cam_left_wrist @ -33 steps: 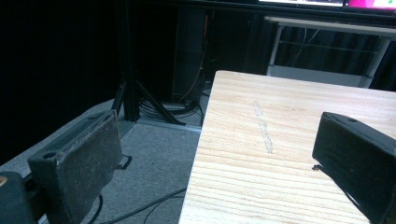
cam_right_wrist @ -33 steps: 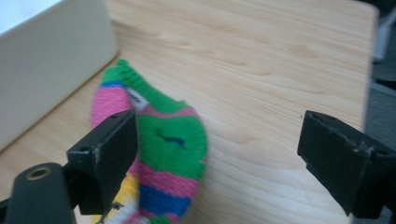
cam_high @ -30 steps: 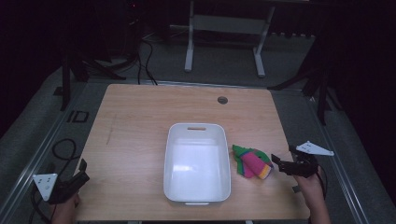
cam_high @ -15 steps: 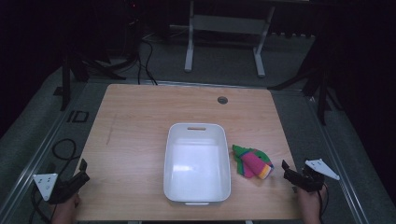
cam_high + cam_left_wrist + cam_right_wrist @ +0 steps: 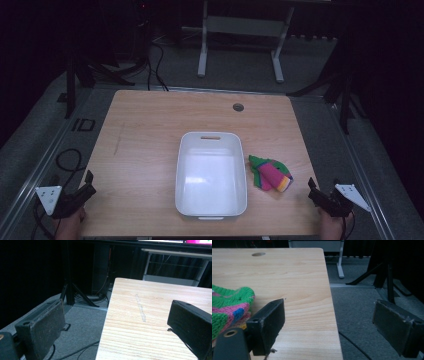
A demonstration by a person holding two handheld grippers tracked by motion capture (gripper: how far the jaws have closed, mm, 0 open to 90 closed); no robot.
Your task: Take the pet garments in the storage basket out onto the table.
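Left hand-held gripper (image 5: 88,186) sits at near left corner of the surface (image 5: 150,130), jaws wide apart, nothing between them; one jaw over the surface edge, the other off it to the left. Left hand (image 5: 70,224) grips it from below, grey plate out to the left. Right hand-held gripper (image 5: 313,190) at near right corner, jaws also spread wide and empty, pointing far-left; one jaw over the surface, one past its right edge. Right hand (image 5: 331,227) holds it low at the near edge.
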